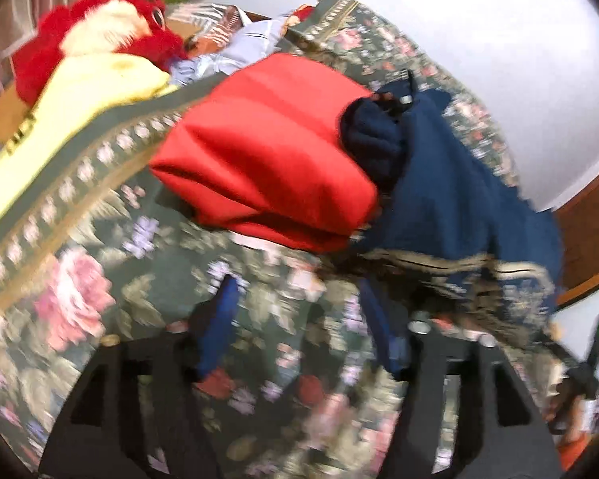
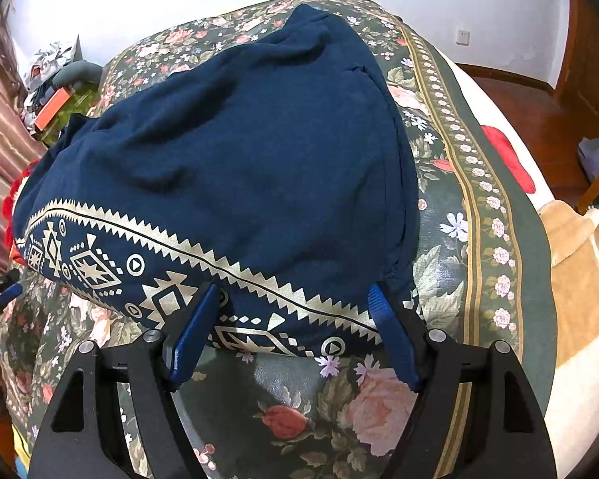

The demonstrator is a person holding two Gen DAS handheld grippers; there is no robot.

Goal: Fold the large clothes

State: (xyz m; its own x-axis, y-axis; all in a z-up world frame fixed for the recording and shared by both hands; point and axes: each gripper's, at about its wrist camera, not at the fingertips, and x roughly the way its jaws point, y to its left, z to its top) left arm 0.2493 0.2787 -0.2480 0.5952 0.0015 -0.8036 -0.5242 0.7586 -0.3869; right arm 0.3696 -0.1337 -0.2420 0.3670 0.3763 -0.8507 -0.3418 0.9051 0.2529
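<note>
A large navy garment [image 2: 235, 151] with a cream geometric border lies spread on the floral bedspread [image 2: 379, 407]. My right gripper [image 2: 293, 293] is open, its blue fingers [image 2: 195, 327] straddling the patterned hem at the near edge without pressing on it. In the left wrist view the same navy garment [image 1: 459, 199] lies bunched at the right, beside a folded red garment [image 1: 267, 147]. My left gripper [image 1: 297, 283] is open over bare bedspread [image 1: 139, 287], just short of the red garment, with nothing between its fingers. This view is blurred.
A yellow blanket [image 1: 80, 92], a red and white plush toy [image 1: 100, 32] and a light blue cloth [image 1: 243, 48] lie at the bed's far side. A tan blanket [image 2: 579, 279] drapes the right edge. Beyond are a wooden floor [image 2: 539, 119], white wall and striped curtain [image 2: 0, 139].
</note>
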